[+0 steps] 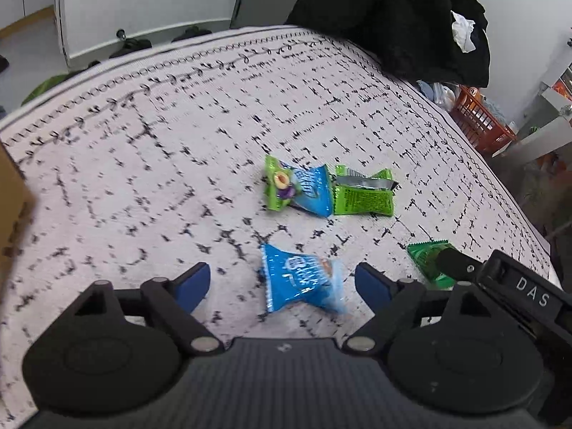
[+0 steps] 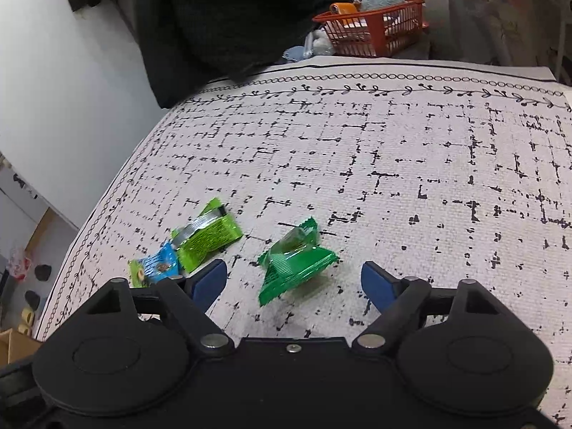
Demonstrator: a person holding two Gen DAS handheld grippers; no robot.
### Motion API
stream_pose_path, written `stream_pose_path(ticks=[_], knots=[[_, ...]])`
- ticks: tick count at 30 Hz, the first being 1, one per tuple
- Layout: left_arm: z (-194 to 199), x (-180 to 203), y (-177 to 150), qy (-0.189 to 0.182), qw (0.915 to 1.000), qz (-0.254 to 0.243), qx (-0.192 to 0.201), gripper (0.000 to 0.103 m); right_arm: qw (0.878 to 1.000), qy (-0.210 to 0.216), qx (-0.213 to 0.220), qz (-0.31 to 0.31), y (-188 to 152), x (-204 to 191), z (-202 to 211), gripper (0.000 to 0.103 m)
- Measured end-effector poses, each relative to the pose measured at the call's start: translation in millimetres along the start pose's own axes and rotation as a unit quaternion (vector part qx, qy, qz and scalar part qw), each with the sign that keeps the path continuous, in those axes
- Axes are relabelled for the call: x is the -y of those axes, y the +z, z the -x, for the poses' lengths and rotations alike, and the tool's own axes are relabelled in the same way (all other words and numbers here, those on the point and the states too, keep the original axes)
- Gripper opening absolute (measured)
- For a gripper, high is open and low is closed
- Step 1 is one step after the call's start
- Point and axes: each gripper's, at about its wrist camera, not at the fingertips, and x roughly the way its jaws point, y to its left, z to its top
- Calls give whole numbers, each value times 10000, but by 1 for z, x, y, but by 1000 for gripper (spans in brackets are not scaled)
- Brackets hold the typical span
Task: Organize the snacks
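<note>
A blue snack packet (image 1: 302, 279) lies on the patterned cloth (image 1: 143, 143) between the blue pads of my left gripper (image 1: 284, 280). The jaws stand open, with gaps on both sides of the packet. Farther off lie a blue-and-green packet (image 1: 296, 187) and a lime green packet (image 1: 364, 193). At the right, a dark green packet (image 1: 425, 255) is partly covered by a finger of the right gripper (image 1: 461, 264). In the right wrist view that dark green packet (image 2: 295, 264) sits between the open pads of my right gripper (image 2: 293, 280), untouched. The lime packet (image 2: 207, 236) and a blue one (image 2: 157, 266) lie to its left.
A black garment (image 1: 393, 18) is heaped at the cloth's far edge. An orange basket (image 2: 375, 28) with odds and ends stands beyond it on the floor. A cardboard box (image 1: 10, 214) rises at the left edge. The cloth's border (image 2: 357, 89) marks its far side.
</note>
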Motion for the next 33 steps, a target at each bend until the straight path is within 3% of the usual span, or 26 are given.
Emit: stream_pose_path(ticks=[4,9,11,13,20,33], knots=[[-12,7,0,-50,9999,-5,-155,81,10000,-4,-52,-35,1,1,-9,73],[-22,12,-6,37,9996,-68,-254,66,10000,-42,-23,48,1,-4,-14,66],[-21,11,-5,108,9997,-62,-193,49,9999,-59,-8,100,1,-5,-16,56],[-21,9,-3,139,9997,-18,-178,42,9998,-103,-30,164,0,-6,-18,39],[-2,4,-2,193,9998,-85,-26,38,9997,210,41,101,3,-13,-10,37],[73,-38,17,377,9977,111,554,38,9955,686,262,595,-2,-69,25,37]])
